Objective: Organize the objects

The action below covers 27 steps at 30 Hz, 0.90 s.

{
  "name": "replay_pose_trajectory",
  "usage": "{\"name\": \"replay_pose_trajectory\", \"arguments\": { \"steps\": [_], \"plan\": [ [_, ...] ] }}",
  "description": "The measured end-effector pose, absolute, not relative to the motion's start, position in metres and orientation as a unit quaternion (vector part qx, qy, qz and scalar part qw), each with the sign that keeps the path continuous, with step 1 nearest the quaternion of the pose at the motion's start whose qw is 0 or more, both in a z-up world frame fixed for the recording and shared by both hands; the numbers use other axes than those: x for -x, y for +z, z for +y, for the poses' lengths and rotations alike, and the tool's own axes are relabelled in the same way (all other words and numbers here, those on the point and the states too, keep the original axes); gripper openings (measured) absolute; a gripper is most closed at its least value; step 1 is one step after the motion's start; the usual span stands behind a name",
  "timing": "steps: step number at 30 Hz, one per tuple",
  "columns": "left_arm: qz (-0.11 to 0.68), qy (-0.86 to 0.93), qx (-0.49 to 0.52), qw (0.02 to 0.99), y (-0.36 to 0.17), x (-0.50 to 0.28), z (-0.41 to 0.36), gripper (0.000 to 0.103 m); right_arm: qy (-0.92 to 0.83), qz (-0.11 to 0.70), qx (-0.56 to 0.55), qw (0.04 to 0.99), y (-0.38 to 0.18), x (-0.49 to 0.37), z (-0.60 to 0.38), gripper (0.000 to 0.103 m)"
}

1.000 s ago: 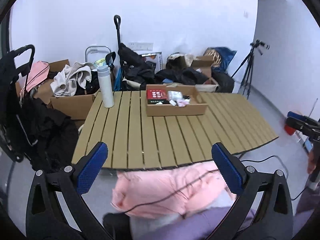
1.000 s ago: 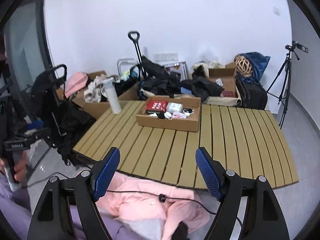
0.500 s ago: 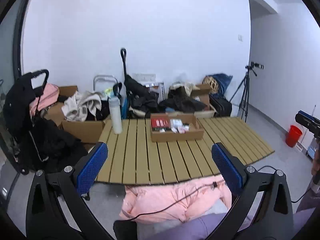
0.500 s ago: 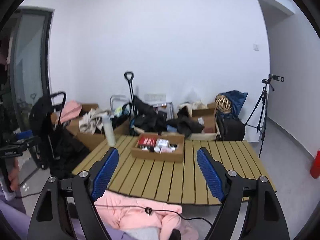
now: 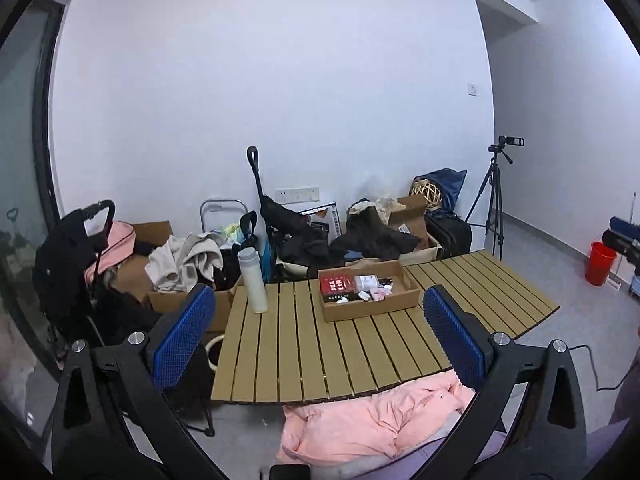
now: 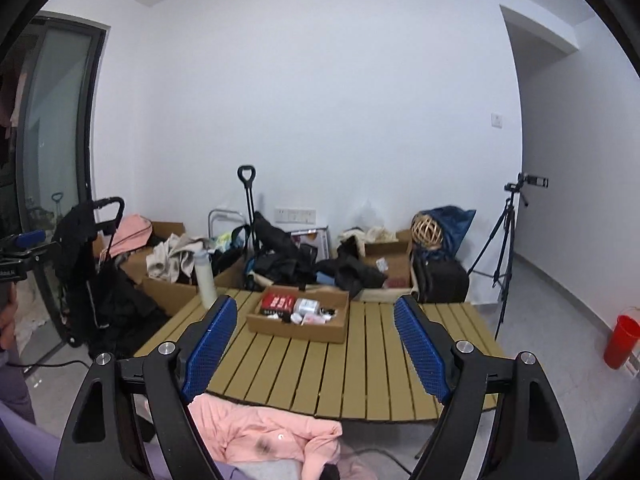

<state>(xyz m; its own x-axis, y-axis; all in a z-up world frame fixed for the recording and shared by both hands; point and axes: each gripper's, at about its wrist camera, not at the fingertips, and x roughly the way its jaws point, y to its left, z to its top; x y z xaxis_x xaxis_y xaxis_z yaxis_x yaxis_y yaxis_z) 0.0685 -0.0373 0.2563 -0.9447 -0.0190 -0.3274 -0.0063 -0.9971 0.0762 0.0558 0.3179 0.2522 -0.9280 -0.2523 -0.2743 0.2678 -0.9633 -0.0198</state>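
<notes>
We hold the left hand-held gripper (image 5: 318, 334) with its blue-padded fingers spread wide and nothing between them, raised above the near edge of the slatted yellow-brown wooden counter (image 5: 360, 348). Our right hand-held gripper (image 6: 316, 346) is likewise spread and bare, hanging over the near part of the same counter (image 6: 360, 364). Toward the far side of the counter, about midway across, sits a shallow open brown cardboard box (image 5: 370, 306) holding a red rectangular packet (image 5: 337, 285) at its left end and several small white and pink items to the right, too small for us to name. In the right wrist view the box (image 6: 298, 326) shows between the two fingers. A tall white cylindrical bottle (image 5: 252, 280) stands upright at the counter's far left corner, well apart from the box. Below the near edge lies a crumpled pink padded jacket (image 5: 372, 426). Beyond the counter, against the white wall, we see heaped dark clothes and cardboard cartons; a black camera tripod (image 5: 494, 204) stands far right, and a red plastic bucket (image 5: 600, 263) on the floor at the right.
</notes>
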Motion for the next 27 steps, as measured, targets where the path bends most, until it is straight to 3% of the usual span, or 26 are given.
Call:
{"name": "replay_pose_trajectory", "arguments": {
  "steps": [5, 19, 27],
  "plan": [
    [-0.046, -0.979, -0.199, 0.001, 0.218, -0.051, -0.021, 0.103, -0.976, 0.051, -0.164, 0.135, 0.241, -0.047, 0.304, 0.084],
    [0.024, -0.961, -0.272, 0.031, 0.064, -0.004, 0.003, 0.103, -0.929, 0.022, -0.334, 0.156, 0.037, 0.038, 0.236, 0.084],
    [0.016, -0.952, -0.305, 0.025, 0.046, 0.006, 0.012, 0.103, -0.933, 0.032, -0.330, 0.141, 0.031, 0.043, 0.240, 0.084]
  ]
}}
